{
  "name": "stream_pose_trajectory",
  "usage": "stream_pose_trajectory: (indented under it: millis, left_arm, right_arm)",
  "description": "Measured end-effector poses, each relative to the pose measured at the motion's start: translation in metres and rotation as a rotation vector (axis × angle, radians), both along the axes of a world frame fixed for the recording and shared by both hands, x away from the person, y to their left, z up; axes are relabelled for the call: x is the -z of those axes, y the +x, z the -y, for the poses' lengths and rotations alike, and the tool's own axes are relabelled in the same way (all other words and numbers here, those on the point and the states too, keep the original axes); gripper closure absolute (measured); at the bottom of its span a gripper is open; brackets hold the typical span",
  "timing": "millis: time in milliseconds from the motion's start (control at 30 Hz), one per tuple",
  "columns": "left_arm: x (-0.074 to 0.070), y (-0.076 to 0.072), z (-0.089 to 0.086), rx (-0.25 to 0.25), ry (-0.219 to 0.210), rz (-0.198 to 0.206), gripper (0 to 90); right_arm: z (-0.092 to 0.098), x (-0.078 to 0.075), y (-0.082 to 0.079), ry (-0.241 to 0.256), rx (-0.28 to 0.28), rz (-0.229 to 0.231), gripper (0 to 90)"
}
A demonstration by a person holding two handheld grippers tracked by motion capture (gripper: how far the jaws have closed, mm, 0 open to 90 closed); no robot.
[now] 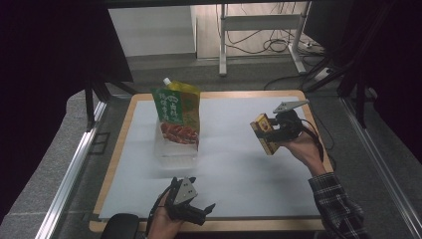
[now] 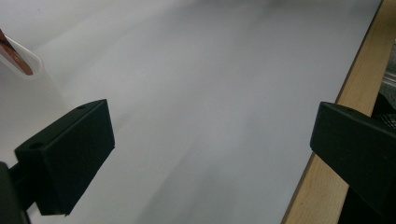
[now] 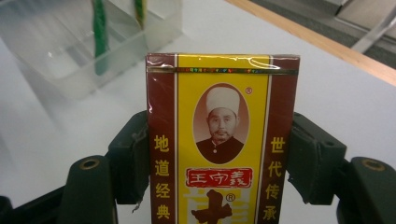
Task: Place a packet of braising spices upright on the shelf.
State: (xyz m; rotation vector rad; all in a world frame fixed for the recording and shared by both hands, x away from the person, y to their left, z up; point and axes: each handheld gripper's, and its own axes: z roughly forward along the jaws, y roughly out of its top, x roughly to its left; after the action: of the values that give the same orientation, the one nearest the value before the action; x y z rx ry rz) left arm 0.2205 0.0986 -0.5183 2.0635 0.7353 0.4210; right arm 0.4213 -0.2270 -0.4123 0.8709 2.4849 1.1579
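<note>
At the near edge of the table [image 1: 124, 149], the left gripper [image 1: 199, 211] is being held idle over the white sheet, its jaws spread wide with nothing between them. Farther off at the right, the yellow and maroon box [image 1: 264, 133] is being clamped by its long sides in the right gripper [image 1: 273, 130] and carried above the table. At the far left, a clear container [image 1: 175, 147] is being occupied by an upright green pouch [image 1: 177, 110]. If the box is being brought there, the pouch is likely to be knocked over, or the box to be caught on the rim.
</note>
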Motion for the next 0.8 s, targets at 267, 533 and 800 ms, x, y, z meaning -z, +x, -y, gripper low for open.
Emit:
stream_pose_trajectory:
  millis: [267,533,800]
  left_arm:
    - [0.001,-0.001,0.001,0.011,0.018,0.001,0.0]
    - [0.002,-0.001,0.002,0.010,0.013,0.002,0.0]
    - [0.002,-0.001,0.003,0.020,0.020,0.003,0.0]
  right_arm:
    - [-0.014,-0.003,-0.008,0.072,-0.036,0.050,31.7]
    - [-0.029,-0.005,-0.013,0.122,-0.078,0.070,31.7]
    - [-0.050,-0.009,-0.018,0.167,-0.119,0.081,31.7]
